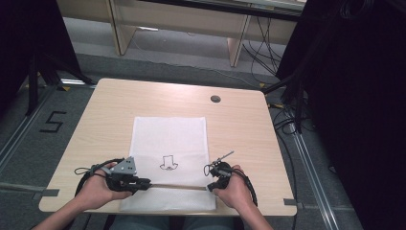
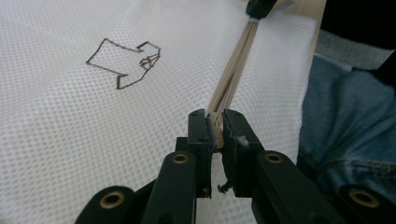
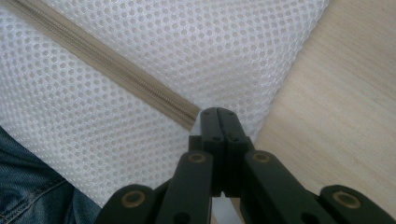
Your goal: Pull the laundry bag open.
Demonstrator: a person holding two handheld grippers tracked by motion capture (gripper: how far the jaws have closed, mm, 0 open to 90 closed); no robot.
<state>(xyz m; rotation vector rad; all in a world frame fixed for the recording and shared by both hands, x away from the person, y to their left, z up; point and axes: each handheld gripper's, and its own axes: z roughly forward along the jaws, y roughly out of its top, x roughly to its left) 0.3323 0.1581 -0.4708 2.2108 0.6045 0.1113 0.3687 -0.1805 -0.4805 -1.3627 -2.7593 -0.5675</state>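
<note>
Pale wood-grain table (image 1: 119, 103) sat on a grey floor, where a black "5" (image 1: 51, 122) was marked off the table's left edge, and a small dark round grommet (image 1: 215, 99) lay beyond the far right corner of the white mesh bag (image 1: 170, 134). From the high view that bag was a flat rectangle with a small dark outline drawing (image 1: 168, 163) printed near its near end. A tan zipper (image 1: 177, 186) ran across the bag just nearer than the drawing. The left gripper (image 1: 146, 182) sat at the zipper's left end, a grey three-cornered plate on top, and the right gripper (image 1: 211, 186) at its right end, each in a hand.

Over to the left gripper view: the mesh was fine and dotted with tiny holes. The left gripper (image 2: 215, 122) had its black jaws clamped on the near end of the zipper (image 2: 236, 65), which stretched away to the other gripper at the top. The drawing (image 2: 125, 63) lay left of the zipper; blue denim lay right of the bag.

Right gripper view: the right gripper (image 3: 218, 116) had its jaws pressed together just beside the zipper's (image 3: 107, 65) end at the bag's corner; whether fabric was pinched there, I cannot tell.
</note>
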